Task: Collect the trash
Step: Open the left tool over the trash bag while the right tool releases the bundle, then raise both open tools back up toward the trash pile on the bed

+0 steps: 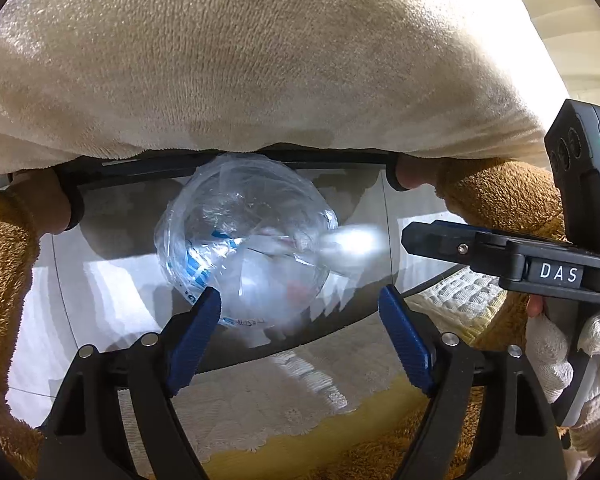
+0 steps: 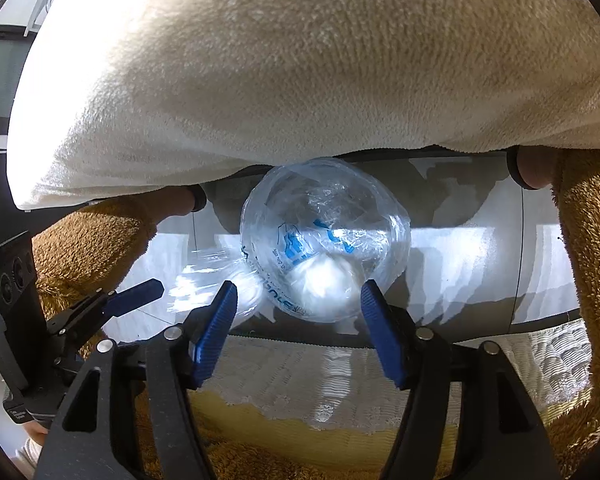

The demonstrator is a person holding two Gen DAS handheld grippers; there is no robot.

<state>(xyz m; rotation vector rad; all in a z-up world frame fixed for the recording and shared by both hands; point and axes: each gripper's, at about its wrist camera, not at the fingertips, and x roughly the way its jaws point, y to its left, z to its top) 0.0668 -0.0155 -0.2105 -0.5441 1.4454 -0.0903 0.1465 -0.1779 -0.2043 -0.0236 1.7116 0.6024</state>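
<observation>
Blue ribbed pads (image 1: 196,336) of the left gripper (image 1: 300,334) fill the lower foreground of the left wrist view, mounted on black fingers that stand spread apart with nothing pressed between them. Clear plastic bag (image 1: 244,240), printed in blue and rounded like a ball, lies just beyond and between these pads; the left pad's tip overlaps the bag's lower left edge, and whether it touches cannot be told. White crumpled contents show through the bag's wall. Beneath the bag is a glossy pale floor (image 1: 100,280) with bright reflections. Above the bag hangs a cream fleece garment (image 1: 260,60), its hem just over the bag's top. Brown fleece sleeves (image 1: 4,264) flank the bag on both sides. To the right of the bag, the right gripper (image 1: 420,240) enters as a black finger beside a body marked DAS, held by a hand in a white knit glove (image 1: 556,360). Nearer the camera than the bag lies a white lace cloth (image 1: 260,396) over yellow fabric.

In the right wrist view, the right gripper (image 2: 298,332) likewise stands with its blue pads (image 2: 214,336) apart, the clear plastic bag (image 2: 324,240) just beyond them and not clamped. To the left of the bag, the left gripper (image 2: 136,296) shows one blue finger tip above a loose, blurred fold of clear plastic.
</observation>
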